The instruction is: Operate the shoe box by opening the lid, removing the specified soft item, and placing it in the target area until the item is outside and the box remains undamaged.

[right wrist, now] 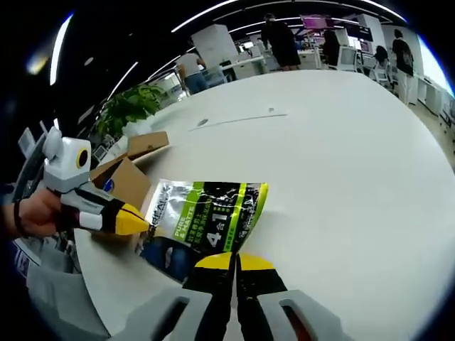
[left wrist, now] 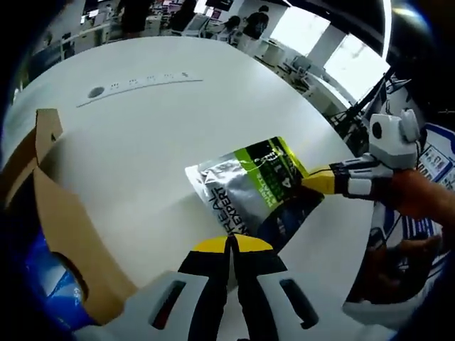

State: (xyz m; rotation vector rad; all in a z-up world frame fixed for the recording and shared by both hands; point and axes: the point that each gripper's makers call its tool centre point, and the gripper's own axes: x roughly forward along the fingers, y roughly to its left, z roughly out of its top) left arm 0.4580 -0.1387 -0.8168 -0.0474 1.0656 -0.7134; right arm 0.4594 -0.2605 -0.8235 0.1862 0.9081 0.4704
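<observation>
So the soft item here is a glossy foil pouch, green, silver and black with printed lettering, and it's already lying flat out on the white surface, clear of the shoe box. The box sits off to the left in the left gripper view, plain brown cardboard with its flap stood up and a blue inside showing.

The relation that matters: the pouch is gripped from both ends. The left tongs are closed with their yellow tips pinched together right at the pouch's near edge, and a thin fold of it looks to be caught there, though that's hard to be sure of at this angle. The right tongs are likewise closed at the pouch's lower edge in the right gripper view, apparently nipping it. Seen in the left gripper view, the other tongs come in from the right and meet the pouch's green corner.

The long axis of the pouch runs roughly from one tong to the other, so it's spanned between the two hands, neither clearly nearer. The box lies on the left hand's side.

Material-wise it's thin, crinkly and slippery-looking film, so it's likely to slide or buckle rather than hold shape. Judged from this, the item's out, and only the setting down and letting go is left.
</observation>
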